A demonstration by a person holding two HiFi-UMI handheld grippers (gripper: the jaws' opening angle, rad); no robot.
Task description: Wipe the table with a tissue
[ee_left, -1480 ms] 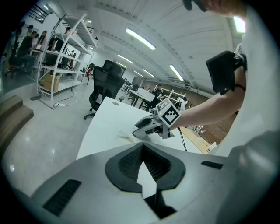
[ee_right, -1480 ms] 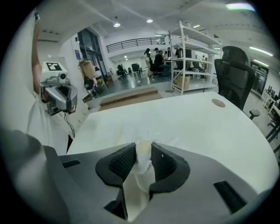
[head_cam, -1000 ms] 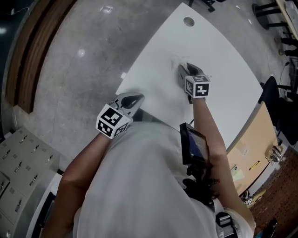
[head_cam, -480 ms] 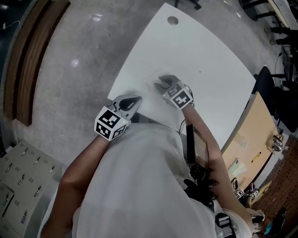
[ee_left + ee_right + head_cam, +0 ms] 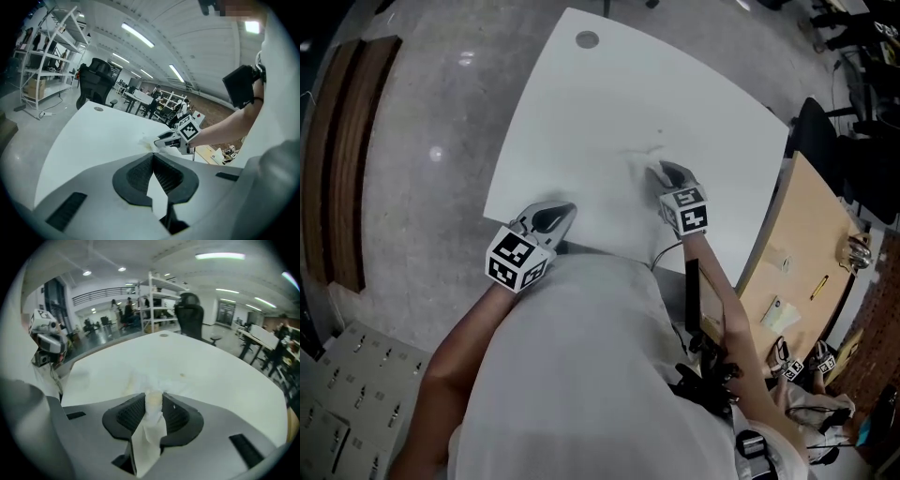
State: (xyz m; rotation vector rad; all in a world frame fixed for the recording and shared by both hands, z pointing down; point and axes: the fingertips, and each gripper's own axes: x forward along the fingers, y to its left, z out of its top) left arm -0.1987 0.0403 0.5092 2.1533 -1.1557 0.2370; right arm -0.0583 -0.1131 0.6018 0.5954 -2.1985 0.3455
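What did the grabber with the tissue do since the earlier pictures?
The right gripper swept the tissue across the table toward the left gripper, then back out. Its jaws stayed shut on the tissue; the left gripper stayed shut and empty by the near edge.

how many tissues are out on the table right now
1: the tissue, clamped in the right gripper and spread on the table near its middle. No other shows.

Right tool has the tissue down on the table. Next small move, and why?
Probably slide the right tool forward, tissue pressed down, over the small speck just ahead. The tissue is clamped between its jaws and bunched on the table, and the speck looks unwiped.
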